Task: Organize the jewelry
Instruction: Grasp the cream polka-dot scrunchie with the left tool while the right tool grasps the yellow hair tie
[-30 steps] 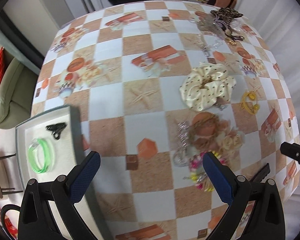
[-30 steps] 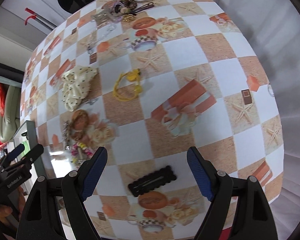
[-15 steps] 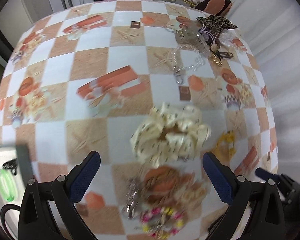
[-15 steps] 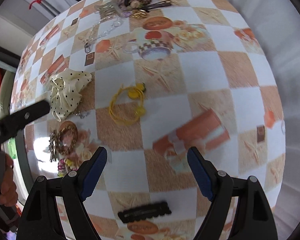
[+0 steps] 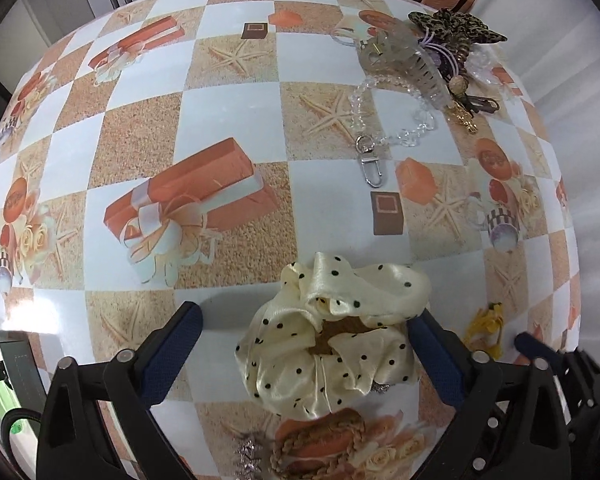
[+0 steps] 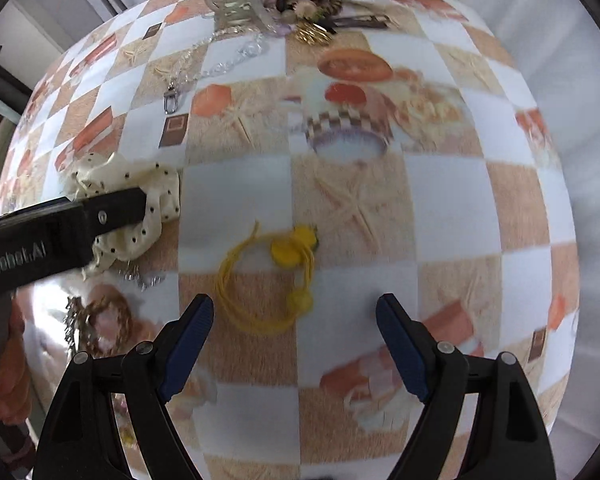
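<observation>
- Lying on the bench (image 5: pixel 228 116), the cream polka-dot scrunchie (image 5: pixel 332 340) is framed by the left gripper's (image 5: pixel 304 352) wide-open jaws, ungripped.
- The yellow hair tie (image 6: pixel 268 280) is seen just ahead of the right gripper's (image 6: pixel 296 332) wide, empty jaws.

Cream black-dotted scrunchie (image 5: pixel 332 336), yellow hair tie (image 6: pixel 268 280), orange-and-white checked tablecloth (image 5: pixel 228 120)

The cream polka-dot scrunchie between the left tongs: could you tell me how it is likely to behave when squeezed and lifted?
The scrunchie is puffy, folded satin-like fabric, so it will probably compress and flop rather than hold shape. Its glossy sheen suggests it may slip. It looks light, so the open left tongs should lift it easily.
</observation>
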The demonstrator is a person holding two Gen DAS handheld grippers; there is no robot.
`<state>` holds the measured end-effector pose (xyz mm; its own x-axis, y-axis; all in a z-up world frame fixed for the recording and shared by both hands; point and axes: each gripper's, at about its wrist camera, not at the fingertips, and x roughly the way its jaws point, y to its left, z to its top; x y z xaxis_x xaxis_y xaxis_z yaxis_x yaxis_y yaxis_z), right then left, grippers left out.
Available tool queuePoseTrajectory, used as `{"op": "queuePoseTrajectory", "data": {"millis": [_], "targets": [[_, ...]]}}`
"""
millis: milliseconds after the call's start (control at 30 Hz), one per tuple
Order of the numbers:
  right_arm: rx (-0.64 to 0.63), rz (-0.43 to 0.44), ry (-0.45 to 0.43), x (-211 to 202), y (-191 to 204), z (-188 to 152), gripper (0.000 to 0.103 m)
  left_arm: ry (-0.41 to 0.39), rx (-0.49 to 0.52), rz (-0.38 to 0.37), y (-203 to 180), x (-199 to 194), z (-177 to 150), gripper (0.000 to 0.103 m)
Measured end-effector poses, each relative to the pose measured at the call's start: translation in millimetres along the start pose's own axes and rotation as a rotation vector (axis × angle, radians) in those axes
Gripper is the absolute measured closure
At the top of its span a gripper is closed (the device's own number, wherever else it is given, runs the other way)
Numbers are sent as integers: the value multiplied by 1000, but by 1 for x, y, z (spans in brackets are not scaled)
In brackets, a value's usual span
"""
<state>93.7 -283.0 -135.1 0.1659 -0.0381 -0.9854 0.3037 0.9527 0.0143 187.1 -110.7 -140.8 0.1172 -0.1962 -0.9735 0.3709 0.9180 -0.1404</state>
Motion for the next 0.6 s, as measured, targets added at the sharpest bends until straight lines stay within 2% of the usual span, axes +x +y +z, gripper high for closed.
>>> {"op": "queuePoseTrajectory", "data": {"millis": [67, 133, 167, 233, 267, 300, 333, 367, 400, 433, 600], "targets": [[-19, -22, -6, 2, 4, 6, 17, -10, 15, 0, -4, -1, 2, 13], [-30, -35, -10, 3, 7, 9, 17, -20, 37, -10, -9, -3, 2, 30], [-35, -41, -14, 3, 8, 9, 17, -23, 46, -17, -12, -4, 2, 34], [-37, -45, -22, 3, 9, 10, 23, -28, 58, -33, -17, -6, 3, 52], [-40, -46, -29, 2, 11, 11, 27, -32, 61, -33, -20, -7, 3, 56], [-44, -46, -37, 0, 12, 12, 37, -38, 66, -36, -22, -8, 3, 66], [-49, -45, -44, -2, 13, 12, 50, -42, 72, -40, -24, -9, 4, 73], [-54, -44, -51, -3, 14, 14, 58, -46, 78, -41, -25, -10, 4, 77], [-54, -42, -52, -4, 15, 15, 74, -50, 86, -44, -26, -12, 5, 86], [-47, -33, -52, -5, 13, 18, 91, -52, 89, -49, -26, -13, 4, 86], [44, 45, -45, -12, -10, 25, 90, -71, 85, -67, -21, -27, -2, 86]]}}
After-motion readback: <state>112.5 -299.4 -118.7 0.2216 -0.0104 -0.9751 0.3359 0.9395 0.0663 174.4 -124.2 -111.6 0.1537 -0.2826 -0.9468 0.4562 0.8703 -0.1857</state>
